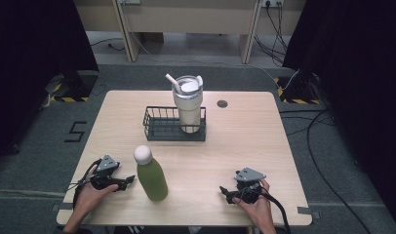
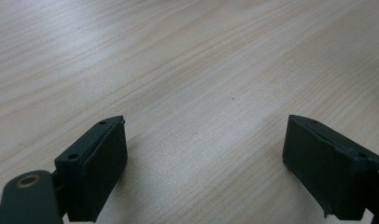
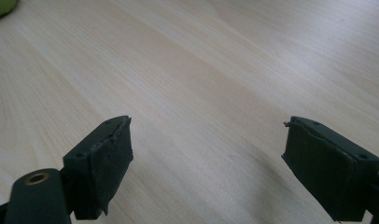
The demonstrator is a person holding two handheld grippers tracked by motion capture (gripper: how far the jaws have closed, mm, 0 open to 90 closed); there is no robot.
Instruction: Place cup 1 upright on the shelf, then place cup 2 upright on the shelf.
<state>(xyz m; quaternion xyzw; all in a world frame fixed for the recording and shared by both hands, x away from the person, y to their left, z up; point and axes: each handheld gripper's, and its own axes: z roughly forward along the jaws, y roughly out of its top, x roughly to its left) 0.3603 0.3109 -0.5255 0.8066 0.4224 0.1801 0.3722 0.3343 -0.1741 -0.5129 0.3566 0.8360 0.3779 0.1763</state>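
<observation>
Bottle (image 1: pixel 151 174), green with white cap, stands near the table's (image 1: pixel 245 141) front edge, closest to the left gripper (image 1: pixel 129 180); probably smooth and weighty, best grasped mid-body. Left gripper view: jaws spread, empty. Right gripper (image 3: pixel 207 168): likewise spread, empty.

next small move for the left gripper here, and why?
Probably slide the left gripper right toward the green bottle. Its jaws stand wide open over bare table, and the bottle stands upright just beside it, untouched. The right gripper sits farther off.
</observation>
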